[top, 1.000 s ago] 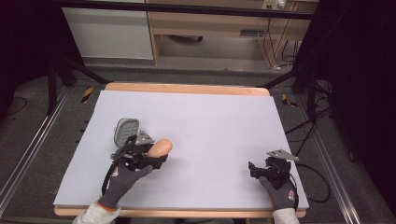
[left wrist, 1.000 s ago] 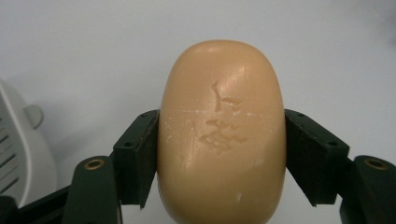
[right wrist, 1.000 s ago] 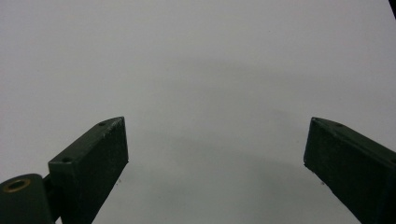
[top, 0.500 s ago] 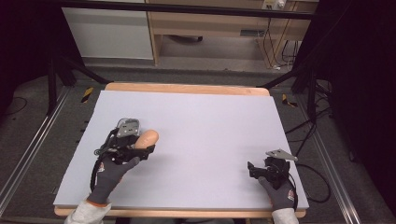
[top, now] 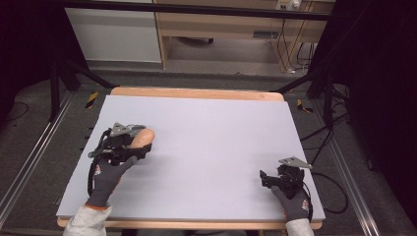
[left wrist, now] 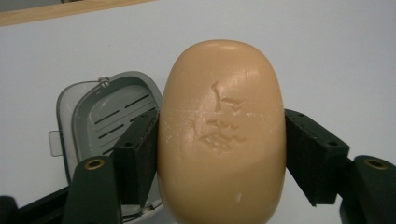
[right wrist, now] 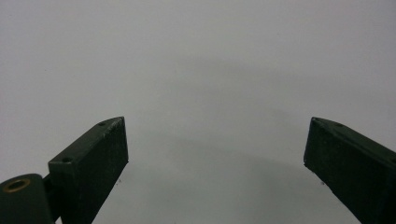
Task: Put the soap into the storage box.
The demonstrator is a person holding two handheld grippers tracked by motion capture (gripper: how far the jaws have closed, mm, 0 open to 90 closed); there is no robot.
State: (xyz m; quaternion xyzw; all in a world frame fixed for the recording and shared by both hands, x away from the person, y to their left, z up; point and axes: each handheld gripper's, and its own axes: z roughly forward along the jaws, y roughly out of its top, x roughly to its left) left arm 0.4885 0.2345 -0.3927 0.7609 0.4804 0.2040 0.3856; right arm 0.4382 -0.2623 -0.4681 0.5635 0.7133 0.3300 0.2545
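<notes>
Riding close behind its own jaws, the left gripper view gave what the high view could not: the bar of soap (left wrist: 222, 135), tan and oval, carried a stamped mark on its face with pale scuffs around it, and the two black jaws pressed flat against its sides, closed firmly on it; behind and to the left of the soap in that view lay a grey soap dish (left wrist: 100, 114), slotted inside, one jaw partly covering it; whether soap and dish touched could not be told. From the high view the left gripper (top: 132, 145) sat over the left part of the table (top: 216, 132), the soap (top: 143, 137) poking out beyond the gloved left hand (top: 105, 177), and the dish was mostly hidden under the gripper. The right gripper (top: 268, 178) lay near the front right corner, held by the right hand (top: 294, 204); its own view showed the jaws spread wide with nothing between them, only bare grey surface beyond. The soap lay well apart from the right gripper, with the whole middle of the pale sheet bare between them; the left gripper was near the left edge, the right near the front and right edges; the wooden rim showed at the far side.
</notes>
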